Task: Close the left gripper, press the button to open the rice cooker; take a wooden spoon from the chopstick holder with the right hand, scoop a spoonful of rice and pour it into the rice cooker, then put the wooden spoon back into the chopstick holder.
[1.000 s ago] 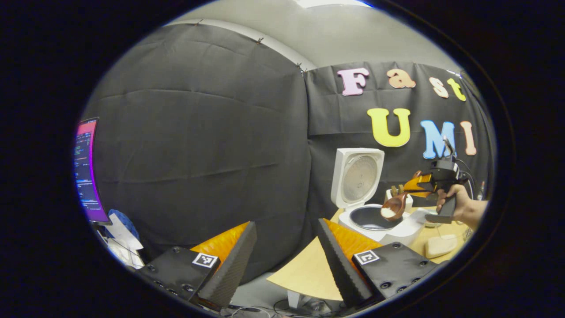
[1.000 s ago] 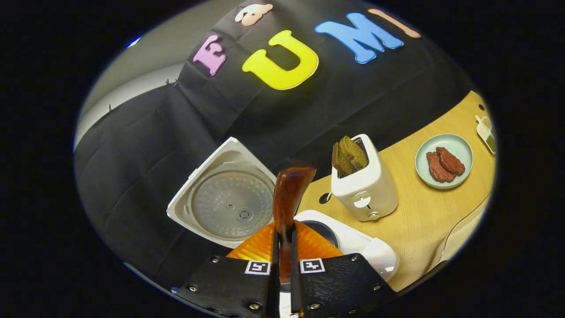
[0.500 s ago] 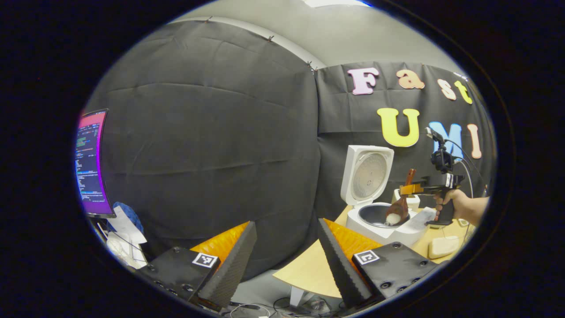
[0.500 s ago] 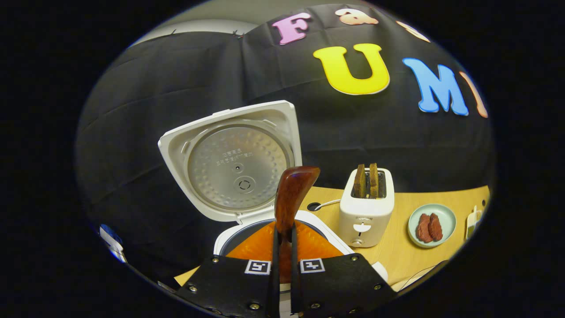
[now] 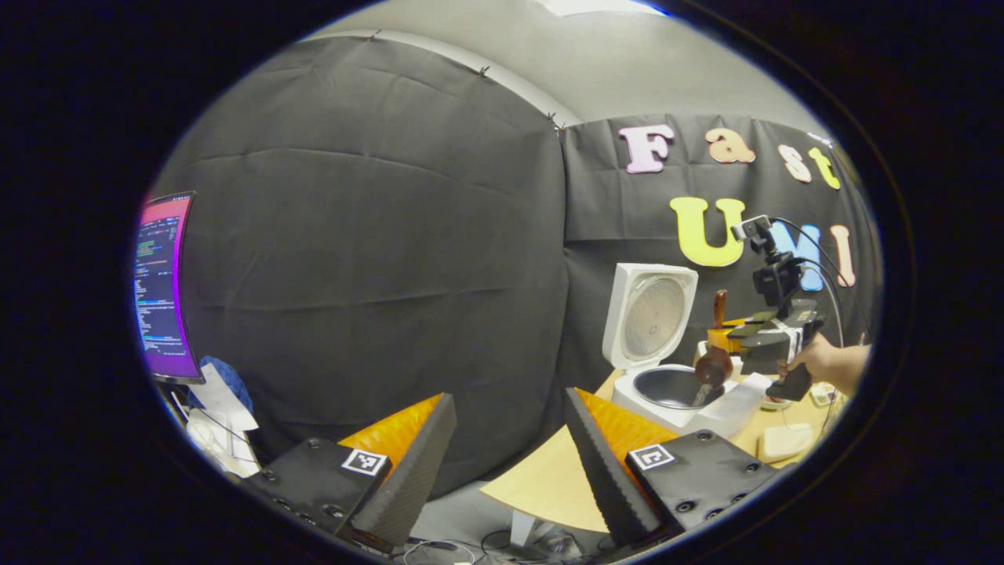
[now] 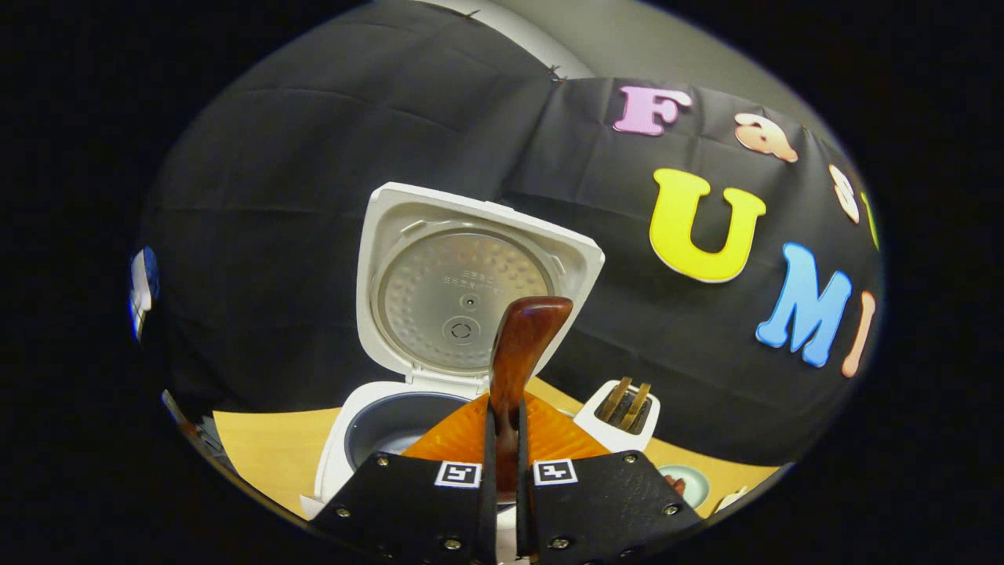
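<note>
The white rice cooker [image 5: 674, 388] stands on the table with its lid [image 5: 651, 314] upright and its dark pot bare. In the left gripper view, my right gripper [image 5: 737, 339], held by a hand [image 5: 820, 361], grips the wooden spoon [image 5: 712, 365] over the pot. The spoon's bowl is tipped down, with a pale streak of rice under it. In the right gripper view, my right gripper [image 6: 503, 428] is shut on the spoon's brown handle [image 6: 522, 345], with the open lid [image 6: 467, 290] and the pot [image 6: 392, 420] just beyond. My left gripper [image 5: 510, 404] stands open, off the table's near corner.
A white toaster [image 6: 620, 408] with bread slices stands right of the cooker, and a pale green plate [image 6: 684, 480] lies nearer. A cream pad [image 5: 784, 441] lies on the wooden table [image 5: 549, 479]. At the far left stand a lit monitor [image 5: 161, 286] and loose papers [image 5: 223, 404].
The right gripper has risen and rolled the spoon further over the pot. The rice heap that sat in the spoon's bowl is now a thin streak below it. The left gripper has barely moved.
</note>
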`<state>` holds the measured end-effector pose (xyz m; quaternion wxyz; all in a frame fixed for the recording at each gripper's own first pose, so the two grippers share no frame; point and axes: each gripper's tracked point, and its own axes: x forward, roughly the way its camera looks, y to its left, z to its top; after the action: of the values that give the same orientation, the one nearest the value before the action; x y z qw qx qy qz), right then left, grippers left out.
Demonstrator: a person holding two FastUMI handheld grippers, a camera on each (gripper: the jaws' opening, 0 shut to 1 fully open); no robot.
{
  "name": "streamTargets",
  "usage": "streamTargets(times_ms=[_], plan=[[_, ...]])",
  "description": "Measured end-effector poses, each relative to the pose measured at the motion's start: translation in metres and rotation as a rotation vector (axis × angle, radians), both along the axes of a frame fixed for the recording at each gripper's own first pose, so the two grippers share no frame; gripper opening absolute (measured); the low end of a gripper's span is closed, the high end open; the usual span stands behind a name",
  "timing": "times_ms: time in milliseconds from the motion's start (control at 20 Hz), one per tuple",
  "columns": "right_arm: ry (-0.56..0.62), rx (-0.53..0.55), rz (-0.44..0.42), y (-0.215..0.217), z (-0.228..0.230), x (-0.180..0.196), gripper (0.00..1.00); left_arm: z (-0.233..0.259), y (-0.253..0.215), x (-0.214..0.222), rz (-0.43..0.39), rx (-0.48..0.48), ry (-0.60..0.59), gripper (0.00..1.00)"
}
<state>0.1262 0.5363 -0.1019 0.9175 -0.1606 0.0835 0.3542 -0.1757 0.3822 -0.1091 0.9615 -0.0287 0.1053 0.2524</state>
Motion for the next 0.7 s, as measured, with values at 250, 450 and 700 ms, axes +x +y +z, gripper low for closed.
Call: streamTargets(times_ms=[250,450,700], plan=[[-0.027,-0.013,-0.017,-0.013,0.01,-0.006,0.1,0.004,-0.001,-0.001,-0.009,0.0,-0.011,0.91],[0.143,0.156,-0.044,-0.02,0.02,-0.003,0.1,0.009,-0.004,0.006,-0.028,0.002,-0.029,0.92],[0.376,0.434,-0.097,-0.05,0.05,0.002,0.1,0.02,-0.014,0.023,-0.071,0.003,-0.057,0.92]])
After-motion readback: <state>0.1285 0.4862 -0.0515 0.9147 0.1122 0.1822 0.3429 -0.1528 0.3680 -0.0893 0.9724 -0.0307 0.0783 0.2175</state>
